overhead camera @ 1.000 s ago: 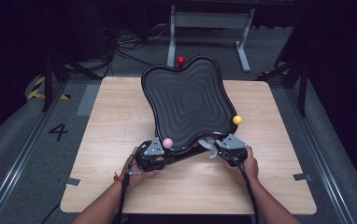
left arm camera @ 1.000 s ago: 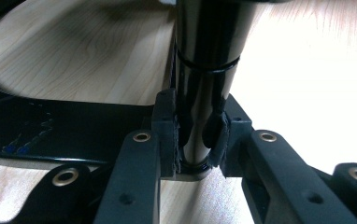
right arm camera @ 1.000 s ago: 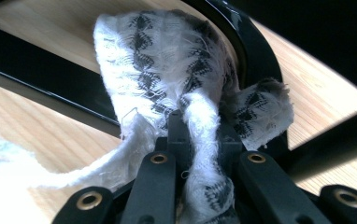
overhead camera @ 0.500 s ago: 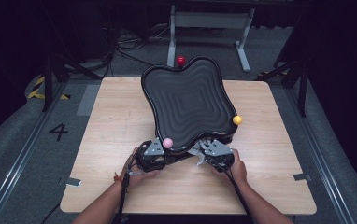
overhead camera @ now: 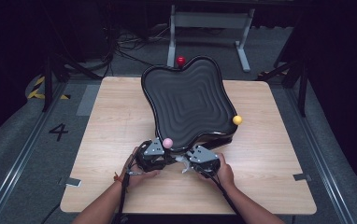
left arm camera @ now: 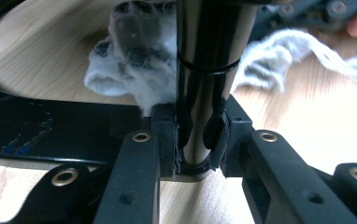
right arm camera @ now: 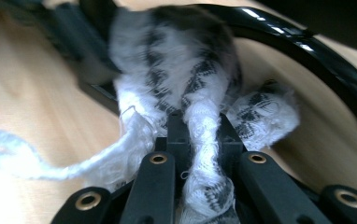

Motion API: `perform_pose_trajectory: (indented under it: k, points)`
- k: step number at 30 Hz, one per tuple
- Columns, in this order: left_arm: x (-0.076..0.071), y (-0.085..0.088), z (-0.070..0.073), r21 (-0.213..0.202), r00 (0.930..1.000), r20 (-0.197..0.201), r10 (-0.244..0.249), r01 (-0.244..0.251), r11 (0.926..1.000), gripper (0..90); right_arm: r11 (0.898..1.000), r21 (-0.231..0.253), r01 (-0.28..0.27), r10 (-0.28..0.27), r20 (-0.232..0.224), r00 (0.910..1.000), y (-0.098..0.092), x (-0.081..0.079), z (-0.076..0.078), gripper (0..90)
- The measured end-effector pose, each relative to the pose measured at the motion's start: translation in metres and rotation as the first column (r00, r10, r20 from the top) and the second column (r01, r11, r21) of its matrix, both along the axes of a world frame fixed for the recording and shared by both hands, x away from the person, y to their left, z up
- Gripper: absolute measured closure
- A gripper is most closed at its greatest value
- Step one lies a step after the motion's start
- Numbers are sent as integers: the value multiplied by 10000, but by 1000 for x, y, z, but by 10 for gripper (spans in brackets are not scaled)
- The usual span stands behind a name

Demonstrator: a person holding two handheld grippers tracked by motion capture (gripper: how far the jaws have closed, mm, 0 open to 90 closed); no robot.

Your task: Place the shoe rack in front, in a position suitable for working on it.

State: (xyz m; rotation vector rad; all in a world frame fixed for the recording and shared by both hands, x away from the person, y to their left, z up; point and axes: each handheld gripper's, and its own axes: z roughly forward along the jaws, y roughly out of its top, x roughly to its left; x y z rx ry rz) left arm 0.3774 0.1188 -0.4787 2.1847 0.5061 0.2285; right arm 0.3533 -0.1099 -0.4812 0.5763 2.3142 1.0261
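A light wooden table [overhead camera: 111, 140] carries a black wavy tray stand [overhead camera: 188, 105] and white cloth [left arm camera: 134, 60].

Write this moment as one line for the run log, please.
left gripper: shut on black tray leg | right gripper: shut on white-grey cloth | cloth touches tray frame | tray tilted on table

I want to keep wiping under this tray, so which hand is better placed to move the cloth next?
Probably the right. The right gripper is shut on the white cloth beneath the black tray, while the left gripper clamps a tray leg, steadying it.
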Motion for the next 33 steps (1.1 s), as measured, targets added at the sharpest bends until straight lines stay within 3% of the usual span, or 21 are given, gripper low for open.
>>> perform_pose_trajectory:
  k: [5, 8, 11, 14, 17, 21, 33]
  points:
    - [0, 0, 0, 26, 10000, -33, 11, -11, 10000, 735, 9994, -268, -204, 207, 133, 9997, 7, -4, 0, 799]
    - [0, 0, 0, 2, 10000, -49, 14, -14, 10000, 735, 9995, -209, -231, 232, 47, 9997, 7, -2, 1, 801]
    - [0, 0, 0, 26, 10000, -43, -9, 9, 10000, 735, 9996, 181, -223, 227, -204, 9995, 5, -1, 1, 805]
    - [0, 0, 0, -19, 10000, -63, 13, -14, 10000, 735, 9995, -93, -298, 301, 242, 9993, 7, -3, -1, 808]
    - [0, 0, 0, -14, 10000, -62, 9, -9, 10000, 735, 9994, -121, -327, 331, 288, 9990, 6, -3, -1, 809]
    - [0, 0, 0, -5, 10000, -53, 11, -11, 10000, 735, 9999, -91, -108, 113, 572, 9983, -2, -1, -1, 812]
    - [0, 0, 0, -2, 10000, -26, 12, -12, 10000, 735, 9983, -7, 590, -590, 395, 9975, -21, 10, 0, 812]
